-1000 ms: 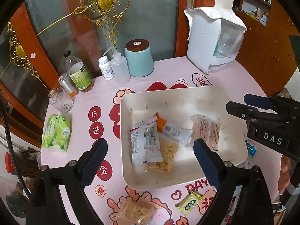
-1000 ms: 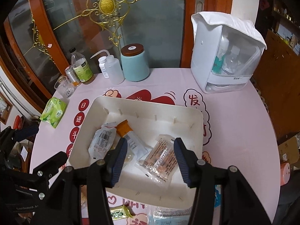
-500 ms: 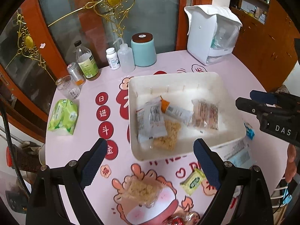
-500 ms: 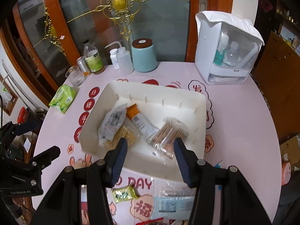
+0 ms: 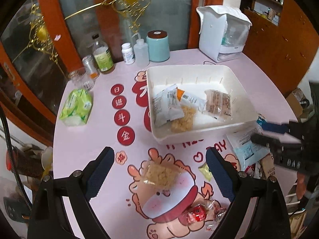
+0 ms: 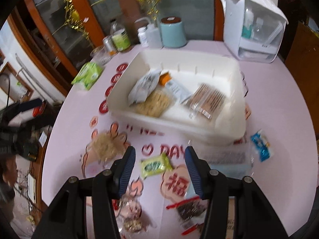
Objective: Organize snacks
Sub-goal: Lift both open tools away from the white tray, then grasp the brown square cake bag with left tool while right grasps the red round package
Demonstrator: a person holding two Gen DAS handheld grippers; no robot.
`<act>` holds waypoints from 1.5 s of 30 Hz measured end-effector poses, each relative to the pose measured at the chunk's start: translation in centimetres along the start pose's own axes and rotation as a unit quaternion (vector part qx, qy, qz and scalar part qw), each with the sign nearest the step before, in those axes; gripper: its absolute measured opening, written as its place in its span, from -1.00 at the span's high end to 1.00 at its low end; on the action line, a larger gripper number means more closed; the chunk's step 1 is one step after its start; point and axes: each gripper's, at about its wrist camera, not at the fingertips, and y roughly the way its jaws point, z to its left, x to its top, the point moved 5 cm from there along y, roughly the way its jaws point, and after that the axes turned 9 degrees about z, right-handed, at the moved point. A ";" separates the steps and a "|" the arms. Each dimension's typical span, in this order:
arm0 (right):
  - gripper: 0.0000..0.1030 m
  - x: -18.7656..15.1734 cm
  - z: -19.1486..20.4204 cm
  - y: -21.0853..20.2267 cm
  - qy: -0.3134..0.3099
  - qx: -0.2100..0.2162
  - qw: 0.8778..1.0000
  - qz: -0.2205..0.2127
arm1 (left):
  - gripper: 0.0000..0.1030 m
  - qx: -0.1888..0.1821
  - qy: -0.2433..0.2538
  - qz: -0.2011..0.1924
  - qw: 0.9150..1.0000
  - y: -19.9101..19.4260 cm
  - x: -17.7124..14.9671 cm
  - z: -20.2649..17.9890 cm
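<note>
A white bin (image 5: 242,91) (image 6: 225,119) on the pink table holds several snack packets. Loose on the table in front of it lie a clear bag of beige crackers (image 5: 161,172) (image 6: 104,145), a small yellow-green packet (image 6: 155,164) (image 5: 205,169), a red wrapped candy (image 5: 196,215), a pale blue packet (image 5: 246,149) and a blue packet (image 6: 260,142). My left gripper (image 5: 160,176) is open and empty, its jaws standing either side of the cracker bag. My right gripper (image 6: 159,169) is open and empty, above the yellow-green packet.
Bottles, a can and a glass (image 5: 81,78) stand at the back left, with a teal canister (image 5: 157,45) and a white container (image 5: 223,33) behind the bin. A green tissue pack (image 5: 76,104) lies at the left. The table edge curves close on both sides.
Both grippers have pulled back from the bin toward the table's front. The loose snacks in front of the bin have come into view between the jaws. Both stay open.
</note>
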 end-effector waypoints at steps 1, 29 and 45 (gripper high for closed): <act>-0.01 -0.7 0.3 0.3 -0.004 0.000 1.000 0.004 | -0.79 0.000 -0.003 0.003 1.000 0.3 -0.3 0.3; -0.11 -10.2 11.2 12.8 -0.147 0.020 0.983 0.107 | -0.79 -0.016 0.177 0.192 0.965 16.1 -8.0 0.9; -0.12 -7.9 7.3 13.6 -0.020 0.013 0.995 0.092 | -0.79 -0.063 0.195 0.216 0.955 19.6 -7.2 1.1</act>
